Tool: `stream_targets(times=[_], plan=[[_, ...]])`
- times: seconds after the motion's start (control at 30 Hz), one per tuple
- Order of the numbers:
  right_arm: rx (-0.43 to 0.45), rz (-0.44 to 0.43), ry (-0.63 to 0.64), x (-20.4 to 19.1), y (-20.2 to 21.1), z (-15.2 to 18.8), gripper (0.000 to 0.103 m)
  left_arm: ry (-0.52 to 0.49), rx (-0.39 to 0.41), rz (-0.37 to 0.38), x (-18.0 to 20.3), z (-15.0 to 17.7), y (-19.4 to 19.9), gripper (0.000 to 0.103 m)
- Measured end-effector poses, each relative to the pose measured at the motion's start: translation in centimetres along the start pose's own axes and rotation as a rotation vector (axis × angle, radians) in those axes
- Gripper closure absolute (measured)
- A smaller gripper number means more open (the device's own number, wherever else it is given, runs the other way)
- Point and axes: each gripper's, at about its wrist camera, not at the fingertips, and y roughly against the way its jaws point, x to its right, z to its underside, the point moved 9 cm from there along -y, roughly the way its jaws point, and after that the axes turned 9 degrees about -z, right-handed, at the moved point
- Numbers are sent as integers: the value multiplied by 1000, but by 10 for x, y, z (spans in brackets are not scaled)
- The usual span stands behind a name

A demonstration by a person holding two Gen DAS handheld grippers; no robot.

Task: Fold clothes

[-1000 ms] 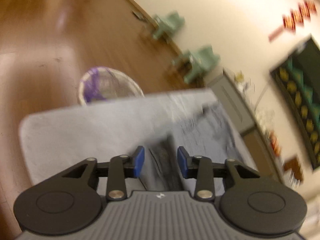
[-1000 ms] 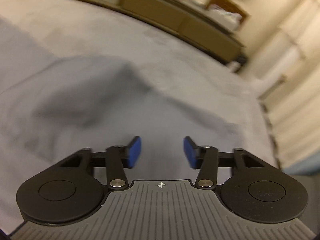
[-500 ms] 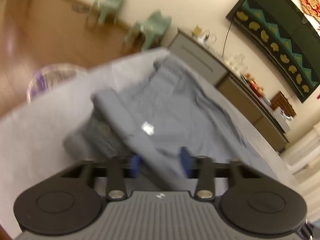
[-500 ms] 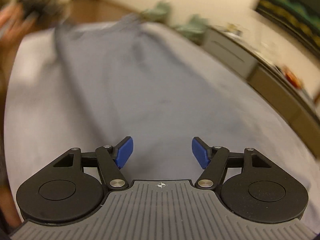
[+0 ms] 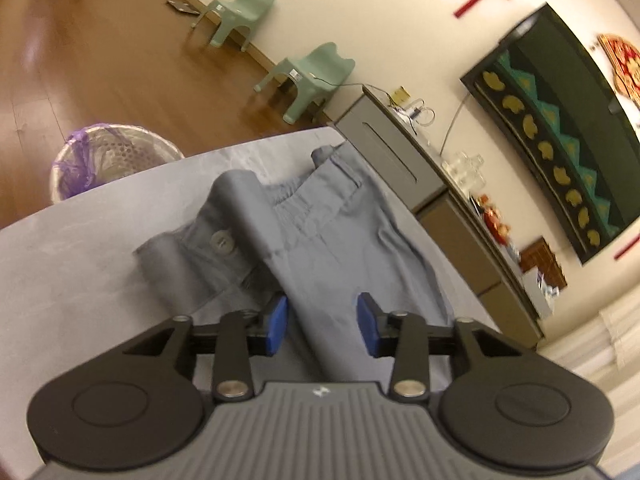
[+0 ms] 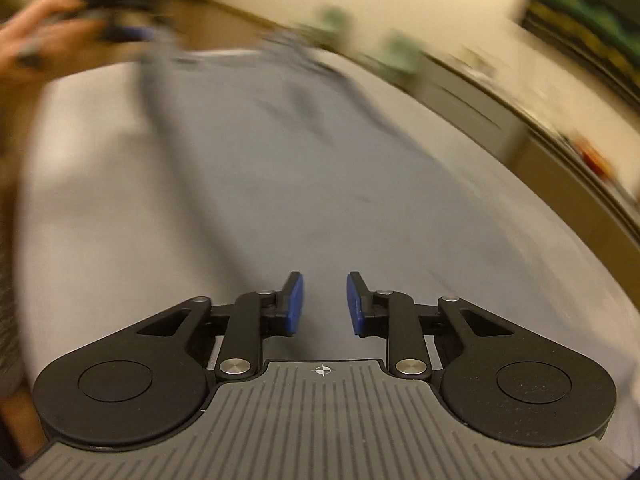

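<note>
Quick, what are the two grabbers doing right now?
Left gripper: jaws open over the gray pants, gripping nothing.
Right gripper: jaws open, empty, over the gray pants.

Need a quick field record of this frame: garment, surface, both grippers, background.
garment: grey trousers, waistband button showing, partly folded over
surface: grey padded table
left gripper: open, over a trouser fold, not gripping
right gripper: open, over the table, holding nothing; view blurred
background: two green chairs, mesh bin with purple liner
</note>
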Motion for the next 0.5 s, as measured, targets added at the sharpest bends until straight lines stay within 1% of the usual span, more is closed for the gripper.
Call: stream_targets(times=[0.03, 0.07, 0.13, 0.2, 0.3, 0.4, 0.43, 0.5], plan=[[-15, -24, 30, -12, -3, 1, 78, -13, -7, -8, -4, 6, 7, 58], [-41, -28, 48, -19, -8, 5, 78, -25, -21, -24, -9, 12, 13, 58], [-92, -36, 85, -32, -17, 14, 79, -72, -30, -83, -19, 19, 19, 58], [-104, -20, 74, -28, -20, 18, 81, -122, -32, -150, -29, 24, 21, 58], [-100, 17, 33, -13, -23, 22, 80, -146, -73, -227, -45, 32, 11, 60], [-96, 54, -7, 2, -25, 25, 78, -143, -80, -238, -48, 29, 1, 59], [-95, 66, -21, 7, -26, 27, 73, -142, -80, -225, -44, 29, -3, 57], [-84, 81, -23, 11, -25, 26, 68, -143, -73, -199, -33, 27, -12, 48]])
